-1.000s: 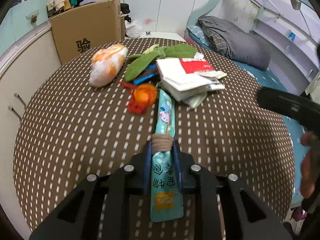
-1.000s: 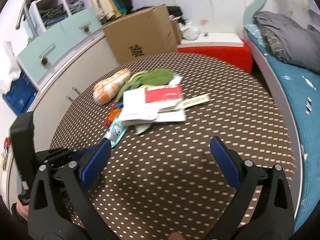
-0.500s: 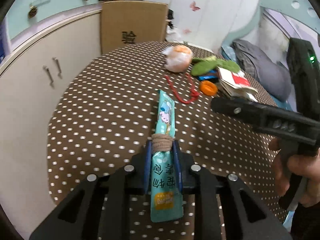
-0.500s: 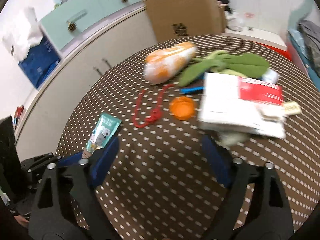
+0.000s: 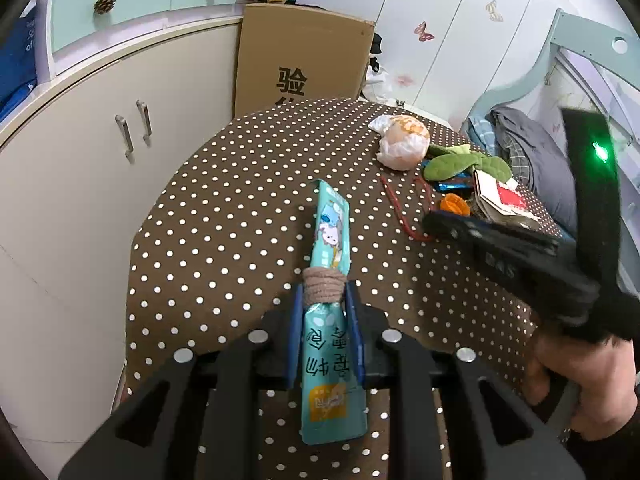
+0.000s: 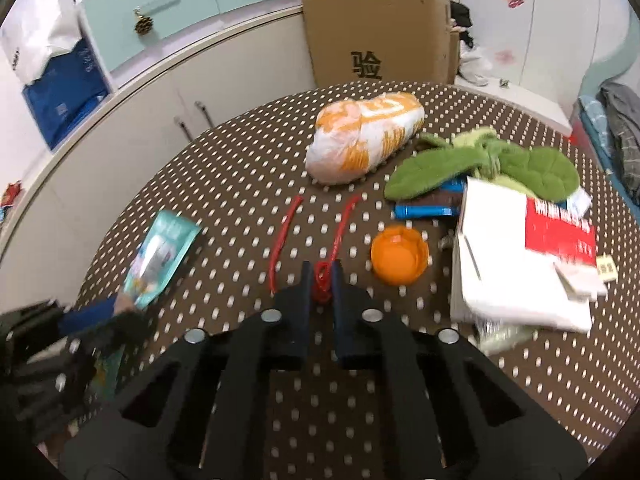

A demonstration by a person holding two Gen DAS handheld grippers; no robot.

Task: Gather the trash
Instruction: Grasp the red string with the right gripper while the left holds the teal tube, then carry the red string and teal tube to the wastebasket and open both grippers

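My left gripper (image 5: 325, 300) is shut on a teal snack wrapper (image 5: 330, 236) with a brown hair tie (image 5: 323, 286) wound round it, held above the dotted table (image 5: 240, 200). The wrapper also shows in the right wrist view (image 6: 160, 252). My right gripper (image 6: 321, 280) is shut on the knot of a red string (image 6: 340, 232) that lies on the table (image 6: 240, 176). An orange cap (image 6: 399, 255) sits just right of it. An orange-white bag (image 6: 364, 136) lies farther back.
A green leaf-shaped cloth (image 6: 480, 166), a blue pen (image 6: 424, 211) and a pile of white and red papers (image 6: 524, 256) lie at the right. A cardboard box (image 6: 376, 32) and white cabinets (image 5: 80, 140) stand behind the table. A bed (image 5: 532, 148) is at the right.
My left gripper has carried the wrapper back and left, away from the pile. My right gripper has moved in over the table and closed from wide open onto the red string.
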